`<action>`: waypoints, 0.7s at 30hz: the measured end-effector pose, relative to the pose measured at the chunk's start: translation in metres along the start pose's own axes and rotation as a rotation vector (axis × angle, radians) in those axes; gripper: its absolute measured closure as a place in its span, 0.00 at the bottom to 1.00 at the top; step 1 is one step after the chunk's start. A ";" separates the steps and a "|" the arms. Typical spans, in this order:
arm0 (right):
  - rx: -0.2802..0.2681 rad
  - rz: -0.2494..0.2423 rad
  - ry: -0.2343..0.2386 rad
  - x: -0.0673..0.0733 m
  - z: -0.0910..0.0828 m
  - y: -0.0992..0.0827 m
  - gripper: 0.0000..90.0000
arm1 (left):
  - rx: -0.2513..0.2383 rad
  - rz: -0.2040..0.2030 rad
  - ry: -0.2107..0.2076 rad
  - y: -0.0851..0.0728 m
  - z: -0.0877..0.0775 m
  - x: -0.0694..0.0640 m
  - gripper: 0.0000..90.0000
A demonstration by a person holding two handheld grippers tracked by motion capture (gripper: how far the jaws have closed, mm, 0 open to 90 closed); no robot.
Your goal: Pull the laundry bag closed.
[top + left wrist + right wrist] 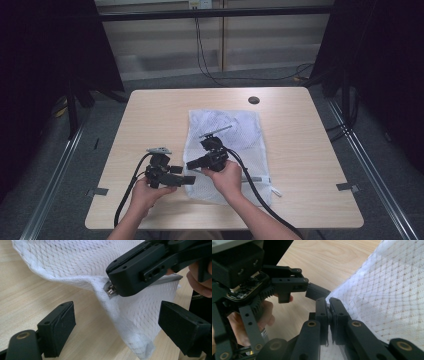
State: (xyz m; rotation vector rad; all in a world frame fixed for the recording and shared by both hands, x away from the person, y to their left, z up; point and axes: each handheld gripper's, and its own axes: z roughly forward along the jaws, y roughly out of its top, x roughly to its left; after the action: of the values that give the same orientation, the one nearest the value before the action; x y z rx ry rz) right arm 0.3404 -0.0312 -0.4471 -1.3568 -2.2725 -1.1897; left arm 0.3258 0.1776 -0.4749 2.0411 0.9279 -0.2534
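- Nearest the high camera, the person's two hands come in over the near edge of the pale wooden worktop (150, 110), each holding a black two-jaw gripper.
- The left gripper (117, 322) has its jaws spread wide and gripping nothing, though the bag's lifted corner hangs between them untouched.
- The right gripper (328, 312) has its jaws clenched on the left edge of the white mesh laundry bag (225, 135), right at the small metal zip pull (110, 290).
- The bag lies flat in the middle of the worktop, its near left corner raised off the surface by that pinch.
- Judging by how it drapes and folds, the mesh is very light, soft and limp; it will sag and bunch rather than hold shape.
- The thin netting could slip or snag, so the thicker seam beside the zip looks the safest place for the left jaws to take hold.
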 end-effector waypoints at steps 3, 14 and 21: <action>-0.003 -0.001 0.000 0.001 -0.001 0.000 0.95 | -0.012 -0.012 -0.016 0.000 0.001 0.001 0.20; -0.009 -0.006 0.009 0.003 -0.002 0.000 0.95 | -0.003 -0.036 -0.052 0.000 0.008 -0.002 0.34; -0.012 -0.006 0.012 0.004 -0.003 0.000 0.95 | -0.001 -0.039 -0.082 0.000 0.013 -0.002 0.43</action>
State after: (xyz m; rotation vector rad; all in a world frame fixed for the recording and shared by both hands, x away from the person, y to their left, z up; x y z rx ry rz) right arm 0.3376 -0.0315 -0.4429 -1.3443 -2.2660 -1.2122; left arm 0.3267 0.1661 -0.4817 1.9981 0.9169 -0.3553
